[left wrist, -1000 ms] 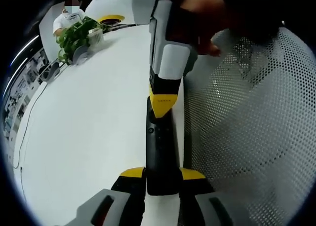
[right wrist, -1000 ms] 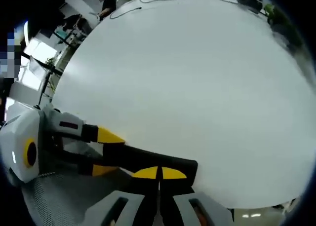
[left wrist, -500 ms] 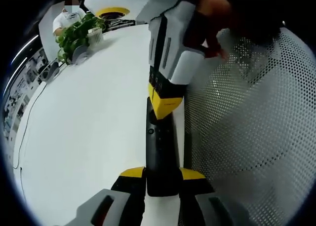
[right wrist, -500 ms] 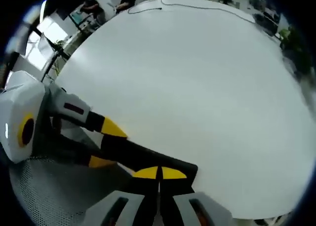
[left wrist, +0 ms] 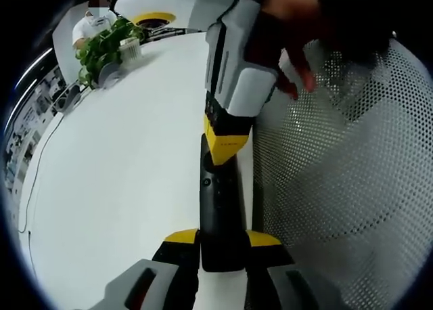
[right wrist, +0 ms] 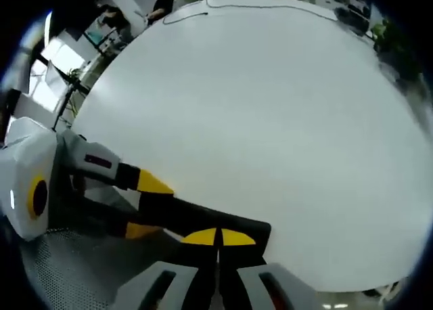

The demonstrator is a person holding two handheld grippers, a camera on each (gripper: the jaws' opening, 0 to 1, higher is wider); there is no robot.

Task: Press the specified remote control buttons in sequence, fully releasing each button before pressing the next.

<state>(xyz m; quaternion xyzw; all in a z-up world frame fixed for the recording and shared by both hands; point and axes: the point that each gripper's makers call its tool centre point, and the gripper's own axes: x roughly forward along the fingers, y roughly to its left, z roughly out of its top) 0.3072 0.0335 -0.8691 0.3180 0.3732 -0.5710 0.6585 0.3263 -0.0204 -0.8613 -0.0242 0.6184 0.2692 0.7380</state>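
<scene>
A slim black remote (left wrist: 218,208) lies lengthwise over the white table's edge. My left gripper (left wrist: 222,239) is shut on its near end, one yellow tip on each side. The right gripper (left wrist: 226,141) comes down from above in the left gripper view, held by a hand (left wrist: 291,32). It is shut, and its joined yellow tips rest on the remote's far end, just beyond a small round button (left wrist: 207,181). In the right gripper view, the right gripper (right wrist: 218,237) has its tips together against the remote (right wrist: 203,218). The left gripper (right wrist: 145,207) clamps that remote from the left.
The white table (left wrist: 122,161) stretches away to the left. A perforated grey mesh chair (left wrist: 338,181) fills the right side beside the remote. A potted plant (left wrist: 105,46) stands at the far end, near a seated person. A thin cable (right wrist: 237,4) lies along the far edge.
The right gripper's body has tilted and swung nearer to the left camera, while its tips stay on the remote's far end. The hand's fingers have spread. The left gripper holds still.
</scene>
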